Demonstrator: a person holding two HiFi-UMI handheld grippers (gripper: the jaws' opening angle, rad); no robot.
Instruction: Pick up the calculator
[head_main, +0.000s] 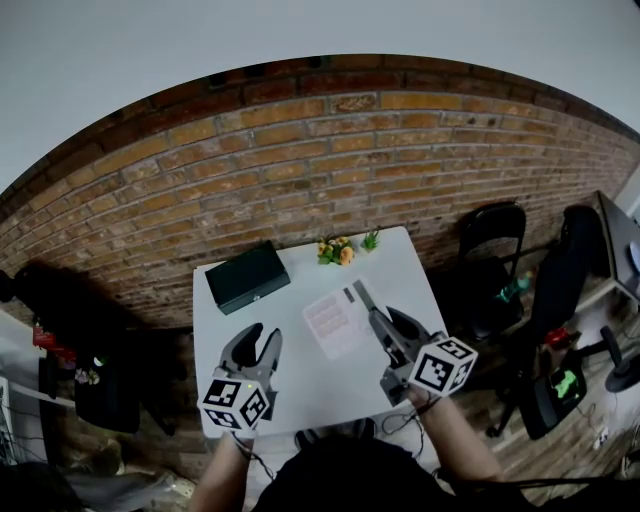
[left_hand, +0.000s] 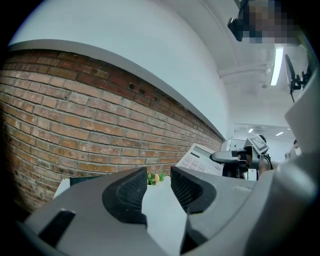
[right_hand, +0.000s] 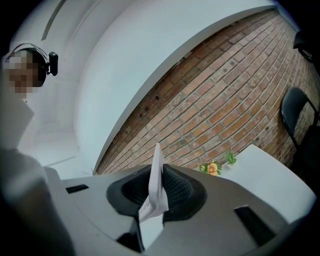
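The calculator (head_main: 338, 320) is a flat white slab with pale keys, held above the white table (head_main: 300, 390) right of centre. My right gripper (head_main: 372, 315) is shut on its right edge. In the right gripper view the calculator (right_hand: 157, 162) stands edge-on between the black ribbed pads (right_hand: 177, 187). The left gripper view shows the calculator (left_hand: 202, 159) tilted up in the air, with the right gripper (left_hand: 235, 157) on it. My left gripper (head_main: 262, 348) hovers over the table's front left, open, nothing between its fingers (left_hand: 131, 192).
A black box (head_main: 247, 276) lies at the table's back left. Small flowers (head_main: 338, 250) and a green sprig (head_main: 370, 240) stand at the back edge against the brick wall (head_main: 300, 150). Black chairs (head_main: 495, 235) stand to the right of the table.
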